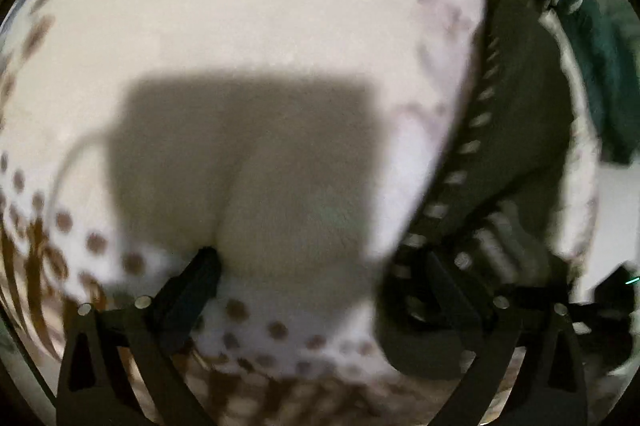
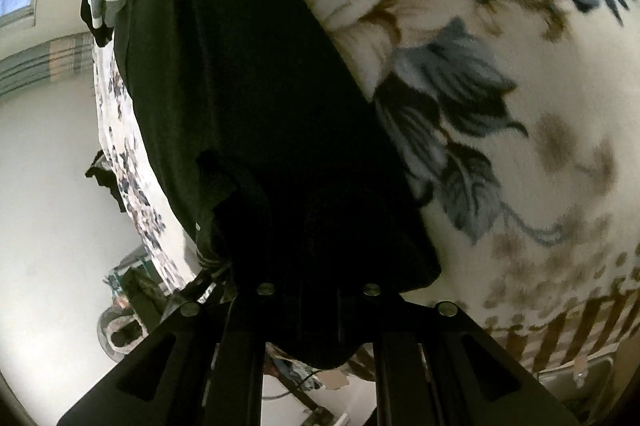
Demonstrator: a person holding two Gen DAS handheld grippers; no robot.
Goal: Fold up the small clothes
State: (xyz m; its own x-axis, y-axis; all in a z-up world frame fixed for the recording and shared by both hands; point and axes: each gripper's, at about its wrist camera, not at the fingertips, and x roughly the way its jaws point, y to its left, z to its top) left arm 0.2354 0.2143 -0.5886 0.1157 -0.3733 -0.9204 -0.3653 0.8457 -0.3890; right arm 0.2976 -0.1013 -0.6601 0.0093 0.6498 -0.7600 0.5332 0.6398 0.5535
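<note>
Garment place: a dark garment (image 2: 248, 114) is seen lying on the floral blanket (image 2: 520, 74), from 11 o'clock down to 6 o'clock in the right wrist view.
Left gripper (image 1: 320, 278): fingers spread wide, nothing between them; the garment's striped edge (image 1: 476, 130) lies at 3 o'clock.
Right gripper (image 2: 316, 290): fingers nearly together, apparently pinching the dark cloth; the pads are hidden.
Risk: the cloth could be dragged askew if only one corner is held.
Cause: blanket pile could be caught by the spread fingers.

A cream floral blanket (image 2: 500, 74) with blue leaves and brown dots covers the surface beside a pale wall (image 2: 48, 166).
</note>
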